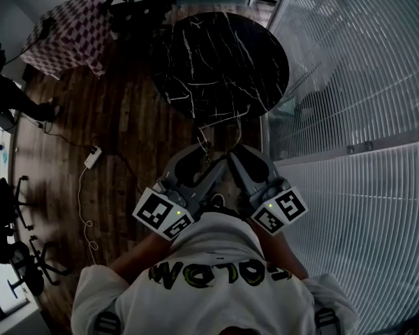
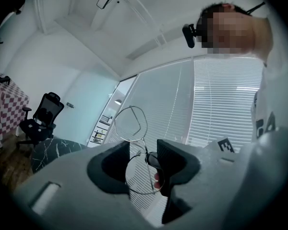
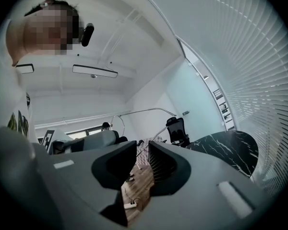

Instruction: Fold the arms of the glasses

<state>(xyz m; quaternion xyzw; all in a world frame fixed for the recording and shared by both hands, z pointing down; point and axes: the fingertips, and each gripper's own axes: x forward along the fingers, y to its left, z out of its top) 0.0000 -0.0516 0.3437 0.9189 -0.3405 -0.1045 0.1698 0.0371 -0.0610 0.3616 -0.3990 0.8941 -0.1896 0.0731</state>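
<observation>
Jaws of L gripper (image 2: 144,163) clamp glasses (image 2: 143,145) by lens rim, midair; R gripper (image 3: 142,152) jaws slightly apart round arm (image 3: 147,146). Risk: hard R push bends wire or twists frame from L.

I saw the glasses (image 2: 143,146) as thin, shiny metal wire round clear, glossy lenses. The left gripper (image 2: 143,153) and right gripper (image 3: 142,152) looked like smooth, matt grey plastic. The table (image 1: 223,61) was glossy black stone with white veins, the floor (image 1: 119,121) dark wood planks, the shirt (image 1: 216,253) soft white cloth.
</observation>
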